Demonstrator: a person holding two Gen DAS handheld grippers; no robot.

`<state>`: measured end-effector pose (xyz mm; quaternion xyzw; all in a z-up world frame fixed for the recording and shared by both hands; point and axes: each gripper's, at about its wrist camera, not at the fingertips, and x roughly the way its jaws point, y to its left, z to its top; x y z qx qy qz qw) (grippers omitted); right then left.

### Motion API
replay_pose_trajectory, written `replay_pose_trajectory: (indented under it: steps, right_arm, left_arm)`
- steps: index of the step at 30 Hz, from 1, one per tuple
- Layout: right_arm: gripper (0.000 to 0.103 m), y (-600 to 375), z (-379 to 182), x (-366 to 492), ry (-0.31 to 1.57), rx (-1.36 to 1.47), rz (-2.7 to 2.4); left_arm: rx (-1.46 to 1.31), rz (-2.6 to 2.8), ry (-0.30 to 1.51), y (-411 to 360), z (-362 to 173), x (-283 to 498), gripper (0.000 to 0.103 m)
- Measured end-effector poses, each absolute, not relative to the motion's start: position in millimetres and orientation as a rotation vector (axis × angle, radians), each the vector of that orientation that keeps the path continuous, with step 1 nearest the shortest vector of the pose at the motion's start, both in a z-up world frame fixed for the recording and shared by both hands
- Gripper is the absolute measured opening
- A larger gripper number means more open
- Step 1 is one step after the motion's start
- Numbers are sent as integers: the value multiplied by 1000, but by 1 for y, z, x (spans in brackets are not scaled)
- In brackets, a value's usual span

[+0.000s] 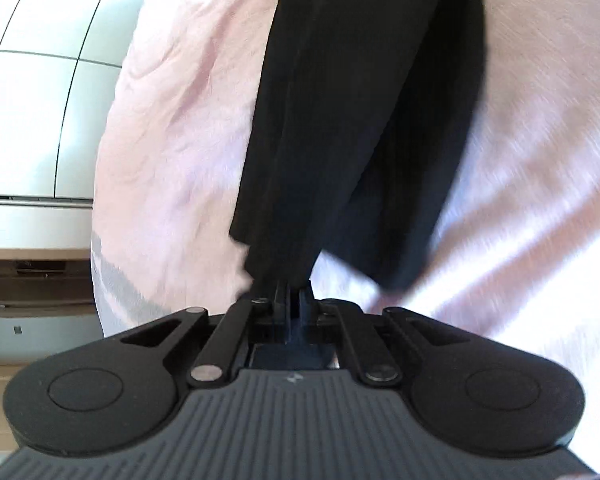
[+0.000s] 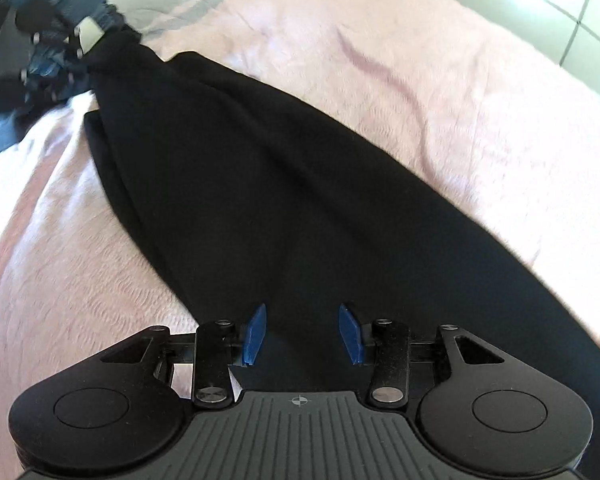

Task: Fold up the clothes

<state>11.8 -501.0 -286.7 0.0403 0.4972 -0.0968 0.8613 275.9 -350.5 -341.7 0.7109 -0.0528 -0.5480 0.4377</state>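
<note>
The black garment [image 2: 284,184] lies stretched in a long band across the pink bedspread [image 2: 440,92] on the bed, running from the left tool at one end to the right tool at the other.

Left tool [image 1: 290,292]: clenched on the garment. In the left wrist view its fingers meet w/ a bunched end of the black cloth pinched between them, and the fabric fans out upward from that spot in folds. In the right wrist view the same tool [image 2: 85,46] shows at upper left, the cloth gathered to a tight point at its tip.

Right tool [image 2: 303,332]: released, blue pads [image 2: 255,334] standing apart w/ a clear gap. The garment's wide end lies under & between them, but the pads don't press on it; can't tell if they touch the cloth.

Bedspread is rumpled, w/ a crease near the top right of the right wrist view. Blue fabric [image 2: 4,136] sits behind the left tool at the far left edge. White cabinet doors [image 1: 40,80] show beyond the bed in the left wrist view.
</note>
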Motion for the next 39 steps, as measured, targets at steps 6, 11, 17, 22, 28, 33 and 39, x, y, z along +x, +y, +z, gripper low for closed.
replay_pose_trajectory:
  steps: [6,11,17,22,28,33,39]
  right_arm:
    - [45,-478,-291,13,1074,32,-114]
    - [45,-455,-297,16,1081,-13,-58]
    - [45,-439,-301,28,1072,-29,-33]
    - [45,-432,-298,46,1024,-27,-34]
    - [45,-397,-290,102,921,-98,88]
    - [44,-358,-299,172,851,-221,218]
    - [3,-345,-316,231,880,-234,240]
  left_arm:
    - [1811,-1372,-93,-350,-359,271,4]
    - [1813,-1375,-68,-346,-362,274,12]
    - [1755,-1390,-98,-333,-354,264,20]
    - [1728,-1363,-86,-338,-360,260,27]
    - [1612,-1247,79,-332,-342,269,28]
    - [1495,-1192,193,-320,-332,274,33]
    - [1309,-1182,378,-303,-322,269,34]
